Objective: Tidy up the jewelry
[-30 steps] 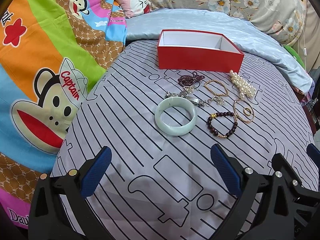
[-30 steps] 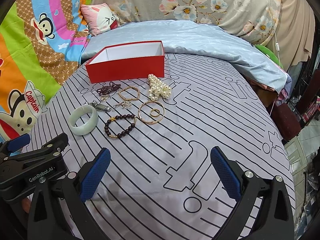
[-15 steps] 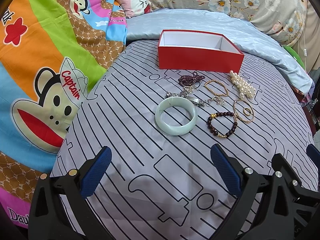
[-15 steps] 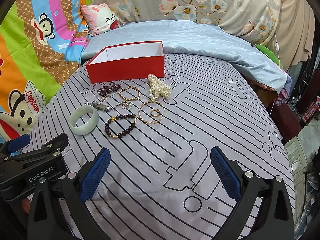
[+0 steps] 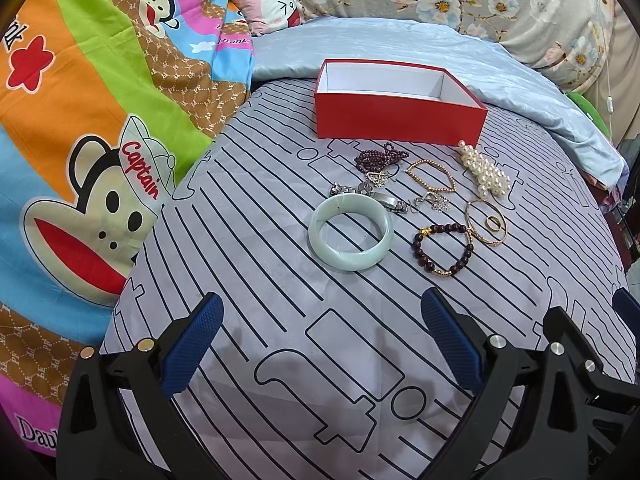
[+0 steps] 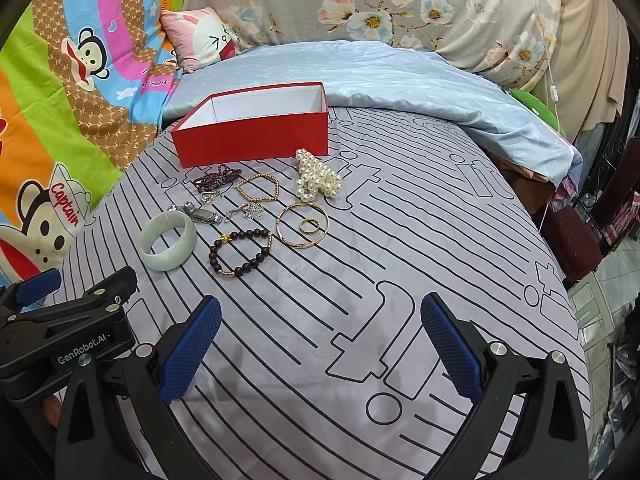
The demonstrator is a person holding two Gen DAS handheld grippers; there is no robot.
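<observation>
Change: nothing has shifted; both tools hover as before.
Left gripper (image 5: 320, 344): jaws apart, empty, over bare sheet short of the jade bangle (image 5: 350, 232).
Right gripper (image 6: 320, 344): jaws apart, empty.
Jewelry: clustered before the red box (image 6: 256, 132).
Room: open sheet rightward to the bed edge.

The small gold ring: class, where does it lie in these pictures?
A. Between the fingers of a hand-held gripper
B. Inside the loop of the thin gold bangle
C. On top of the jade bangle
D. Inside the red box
B: the small gold ring lies on the bedsheet within the thin gold bangle, clear of the red box and the jade bangle.
</observation>
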